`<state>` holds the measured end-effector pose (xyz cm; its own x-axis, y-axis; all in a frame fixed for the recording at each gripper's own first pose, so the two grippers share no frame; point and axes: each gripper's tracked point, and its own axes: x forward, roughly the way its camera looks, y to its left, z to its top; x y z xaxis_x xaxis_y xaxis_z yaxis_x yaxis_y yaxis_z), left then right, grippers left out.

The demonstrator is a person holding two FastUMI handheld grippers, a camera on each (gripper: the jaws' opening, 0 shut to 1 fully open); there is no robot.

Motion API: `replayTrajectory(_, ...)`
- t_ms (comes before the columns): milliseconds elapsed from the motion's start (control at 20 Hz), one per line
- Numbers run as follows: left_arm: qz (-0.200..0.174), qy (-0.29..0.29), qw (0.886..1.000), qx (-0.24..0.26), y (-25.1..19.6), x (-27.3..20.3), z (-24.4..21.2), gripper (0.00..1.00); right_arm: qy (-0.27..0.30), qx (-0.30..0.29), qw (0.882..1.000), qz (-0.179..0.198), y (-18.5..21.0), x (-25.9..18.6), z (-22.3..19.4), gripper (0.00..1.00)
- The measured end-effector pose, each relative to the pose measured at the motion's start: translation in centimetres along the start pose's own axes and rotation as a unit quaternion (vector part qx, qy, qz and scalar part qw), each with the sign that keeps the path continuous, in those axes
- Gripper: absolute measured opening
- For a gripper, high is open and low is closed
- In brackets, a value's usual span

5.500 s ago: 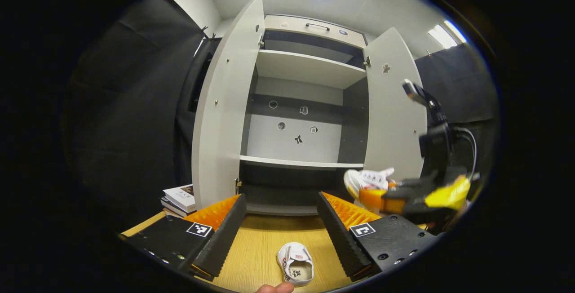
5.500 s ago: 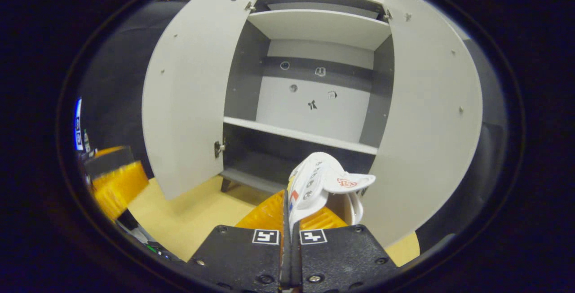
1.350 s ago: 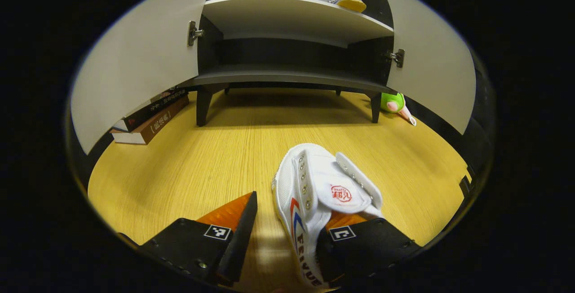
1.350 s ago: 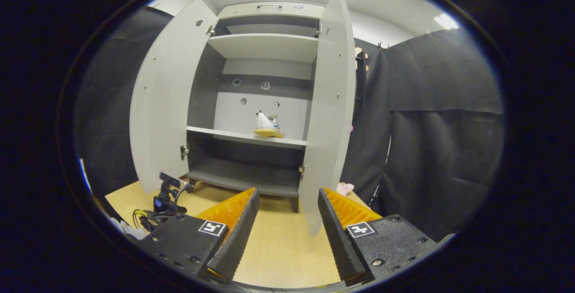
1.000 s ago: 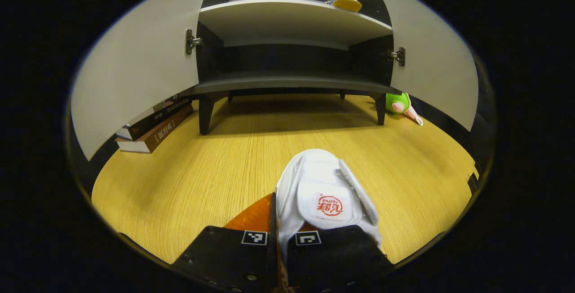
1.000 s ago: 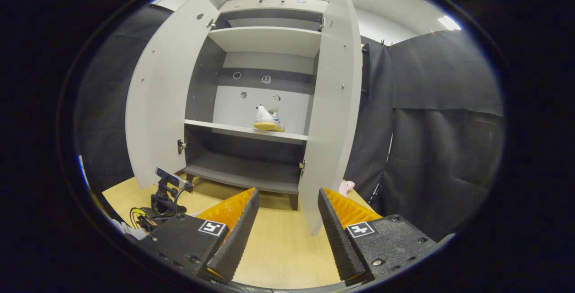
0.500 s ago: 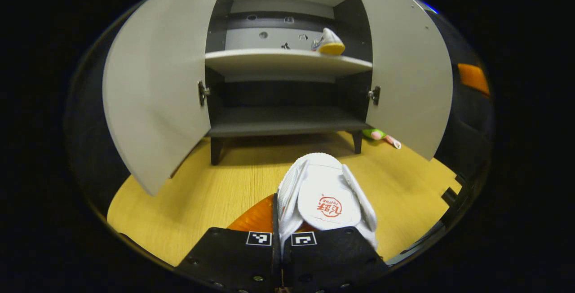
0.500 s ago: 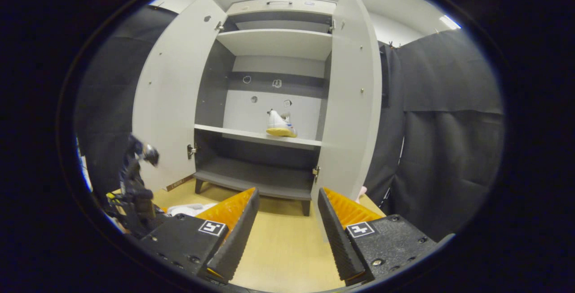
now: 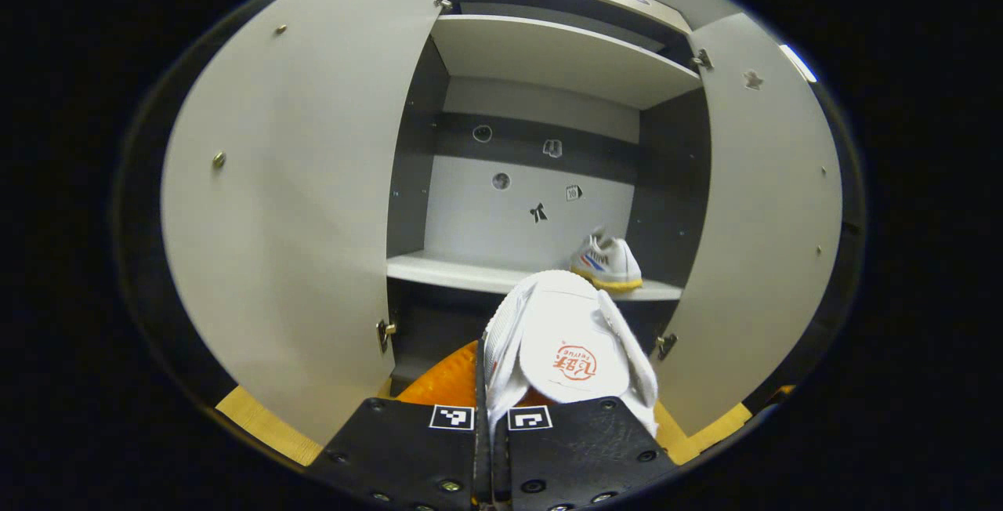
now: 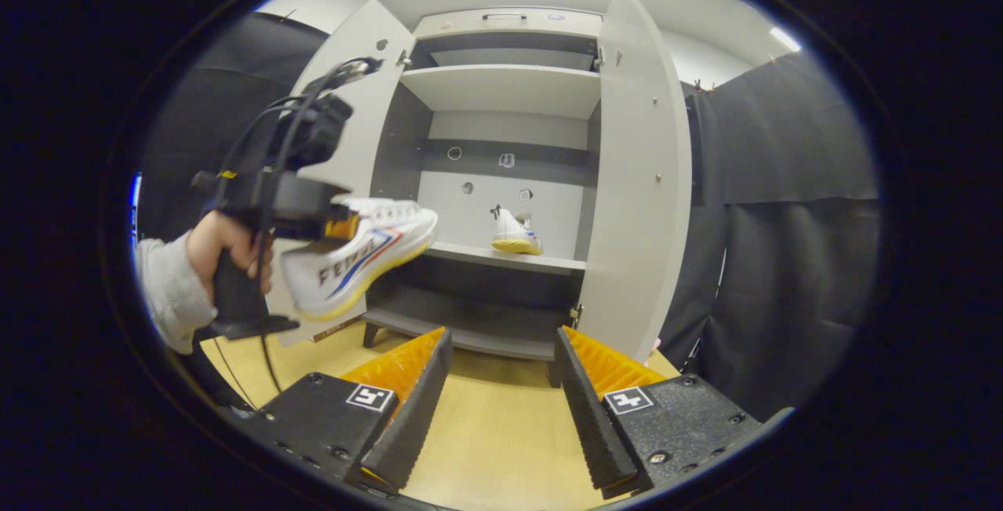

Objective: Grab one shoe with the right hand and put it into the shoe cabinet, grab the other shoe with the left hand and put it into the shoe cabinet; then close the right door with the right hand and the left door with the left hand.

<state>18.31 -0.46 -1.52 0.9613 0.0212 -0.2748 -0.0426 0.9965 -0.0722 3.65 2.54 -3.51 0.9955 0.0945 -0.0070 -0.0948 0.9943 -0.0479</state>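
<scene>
Left gripper [image 9: 492,417]: clamped on a white canvas shoe [image 9: 564,342], red logo on tongue.
Right gripper [image 10: 501,385]: jaws wide, empty.
Second shoe [image 10: 513,235]: middle shelf [image 10: 509,259], right end.

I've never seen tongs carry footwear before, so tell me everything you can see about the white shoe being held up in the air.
The white canvas shoe with the yellowish sole is a low sneaker with a red and blue stripe and dark lettering on its side, metal eyelets, no laces, and a red-printed tongue. The left tongs are shut on the heel end of its upper, so it hangs clear of the floor, toe tilted upward toward the open grey shoe cabinet. Nothing else touches it.
</scene>
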Motion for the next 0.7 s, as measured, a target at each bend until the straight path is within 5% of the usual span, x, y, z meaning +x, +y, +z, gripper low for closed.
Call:
replayTrajectory(300, 0.027, 0.035, 0.998, 0.037, -0.8, 11.1, 6.2, 0.01, -0.001, -0.002, 1.000, -0.010, -0.9, -0.5, -0.3, 0.83)
replayTrajectory(700, 0.068, 0.153, 0.984, 0.054, -2.5, 19.9, 5.5, 0.01, 0.011, 0.026, 0.999, -0.045, -3.3, -1.2, -1.2, 0.84)
